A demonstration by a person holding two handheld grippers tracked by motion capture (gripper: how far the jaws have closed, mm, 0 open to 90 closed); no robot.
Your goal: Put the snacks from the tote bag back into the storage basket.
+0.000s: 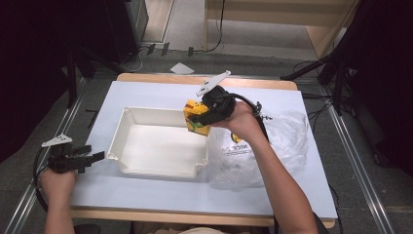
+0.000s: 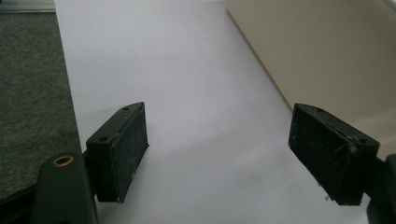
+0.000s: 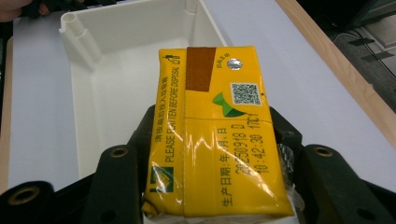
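At the far left, near edge of the table [image 1: 160, 195], we are seeing the left gripper [image 1: 90, 159] resting low beside the white tray [image 1: 127, 146]. Its jaws are standing spread wide with nothing between them, and bare table top is showing past the pads [image 2: 123, 151].

Moving right, the white tray is sitting mid-table and appears empty.

At the tray's far right corner, the right gripper [image 1: 197, 118] is pinching a yellow carton [image 3: 212, 135] across its two narrow sides and holding it just over the rim. In the right gripper view the pack is lying flat between the jaws, its printed face towards the camera.

We are judging the carton to be a small drink pack: light, with a glossy film that could be slippery, and walls that are giving a little, since the lower corner is looking creased. Gripping across the narrow sides near the middle, as now, seems sound to us; a harder squeeze risks crushing it.

On the right, a crumpled clear plastic bag [image 1: 287, 141] is lying on the table.
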